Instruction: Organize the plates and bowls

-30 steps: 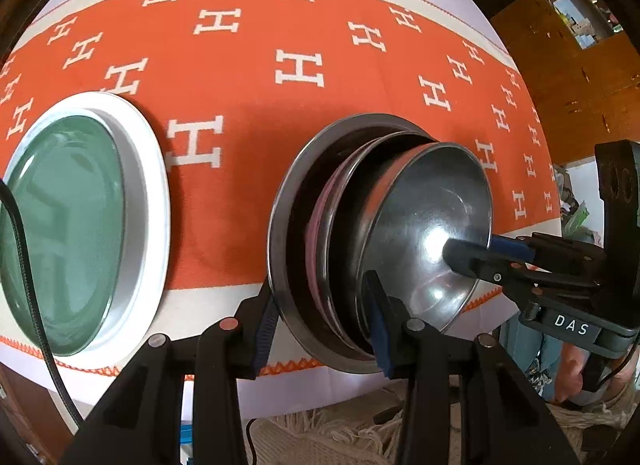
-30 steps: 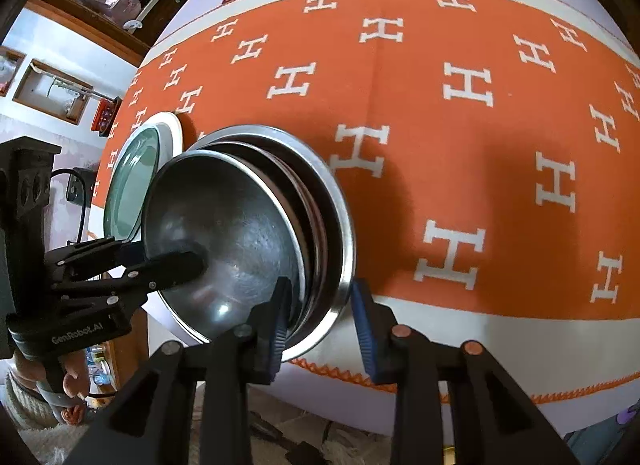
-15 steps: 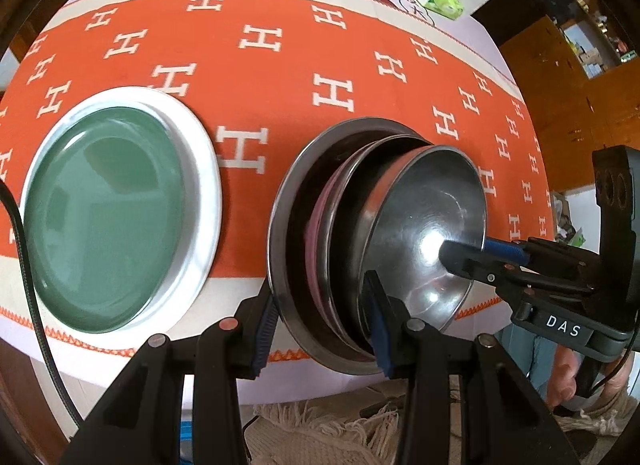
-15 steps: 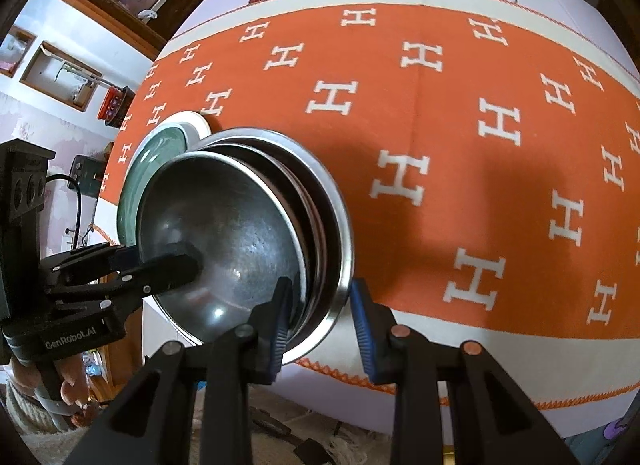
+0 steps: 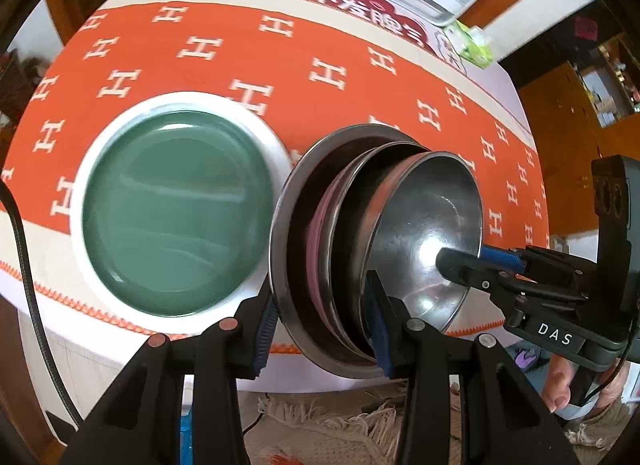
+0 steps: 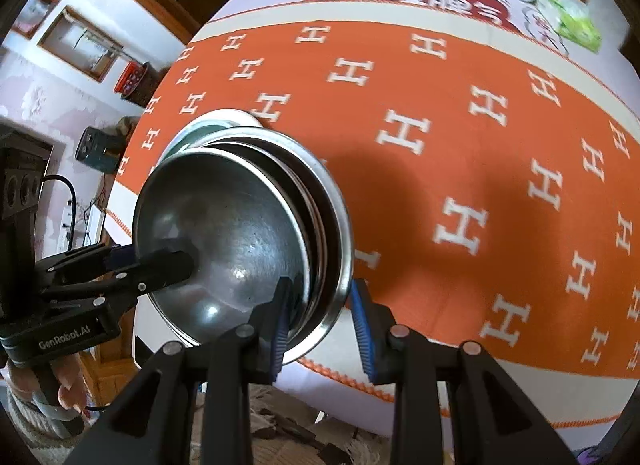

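Both claws are pinching one nested stack of metal dishes from opposite sides of its rim and carrying it clear of the surface, which is covered by an orange cloth with white H marks. The left claw has one finger outside the widest steel plate and the other inside the innermost steel bowl, so its pads press on the whole stack; a pinkish dish shows between the metal layers, though what kind it is cannot be told. The right claw grips the same way at the far side, and its finger reaches into the bowl in the left wrist view. In the right wrist view the stack hangs tilted over the near edge of the cloth. Just beside it, lying flat on the cloth, is a green plate resting in a wider white plate. The step in hand looks like bringing the stack across to join those two plates. The next move likely calls for centring the stack over the green plate, levelling it, lowering it evenly with both hands, and only then spreading the fingers, since an uneven release could let the loose bowls slide.
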Demonstrator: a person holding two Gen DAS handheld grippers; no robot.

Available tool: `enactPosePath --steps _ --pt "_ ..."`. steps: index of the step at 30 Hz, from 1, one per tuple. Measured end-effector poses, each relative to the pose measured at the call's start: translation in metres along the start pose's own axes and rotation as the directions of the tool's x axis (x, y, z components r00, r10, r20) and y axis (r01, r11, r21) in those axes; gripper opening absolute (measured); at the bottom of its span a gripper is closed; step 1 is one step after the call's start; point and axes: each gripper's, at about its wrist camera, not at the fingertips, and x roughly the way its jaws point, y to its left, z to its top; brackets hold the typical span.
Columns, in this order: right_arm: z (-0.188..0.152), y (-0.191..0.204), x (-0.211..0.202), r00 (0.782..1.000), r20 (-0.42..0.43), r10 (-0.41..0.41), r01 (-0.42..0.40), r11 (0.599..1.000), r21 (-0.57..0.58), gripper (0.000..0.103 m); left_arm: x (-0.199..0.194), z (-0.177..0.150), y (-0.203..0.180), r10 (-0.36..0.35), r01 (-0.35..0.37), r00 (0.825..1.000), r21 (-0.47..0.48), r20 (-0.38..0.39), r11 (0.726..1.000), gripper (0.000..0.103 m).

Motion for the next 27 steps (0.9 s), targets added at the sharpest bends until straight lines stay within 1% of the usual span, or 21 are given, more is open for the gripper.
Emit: enactPosePath --steps 10,13,18,19,20,21,23,25,27 --pt "0.04 0.06 0.024 0.999 -0.029 0.027 -0.03 0.995 -0.098 0.029 -0.028 0.01 0.066 0.055 -0.05 0.997 -0.098 0.056 0.994 0.039" --pt "0.053 0.077 0.036 0.999 -0.045 0.029 -0.034 0.993 -0.116 0.029 -0.028 0.016 0.085 0.076 -0.069 0.996 -0.118 0.05 0.991 0.039" --pt "0.066 0.1 0.055 0.997 -0.073 0.021 -0.031 0.99 -0.141 0.029 -0.019 0.021 0.115 0.103 -0.099 0.995 -0.153 0.016 0.983 0.039" --pt "0.068 0.103 0.059 0.997 -0.08 0.024 -0.035 0.989 -0.142 0.024 -0.016 0.021 0.118 0.1 -0.097 0.995 -0.154 0.012 0.983 0.037" --pt "0.069 0.106 0.062 0.995 -0.089 0.046 -0.059 0.988 -0.145 0.014 -0.013 0.022 0.121 0.098 -0.097 0.995 -0.157 -0.001 0.983 0.04" --pt "0.07 0.109 0.067 0.994 -0.101 0.042 -0.057 0.987 -0.148 0.014 -0.01 0.022 0.124 0.105 -0.104 0.994 -0.162 -0.005 0.981 0.039" --pt "0.073 0.117 0.069 0.996 -0.086 0.035 -0.049 0.985 -0.164 0.014 -0.005 0.024 0.13 0.113 -0.114 0.993 -0.158 -0.014 0.981 0.038" --pt "0.074 0.126 0.07 0.998 -0.066 0.002 -0.015 0.981 -0.192 0.014 0.0 0.026 0.135 0.11 -0.112 0.994 -0.159 -0.017 0.981 0.038" --pt "0.076 0.131 0.071 0.999 -0.051 -0.014 0.004 0.979 -0.204 0.014 0.005 0.027 0.139 0.105 -0.107 0.994 -0.158 -0.019 0.982 0.038"
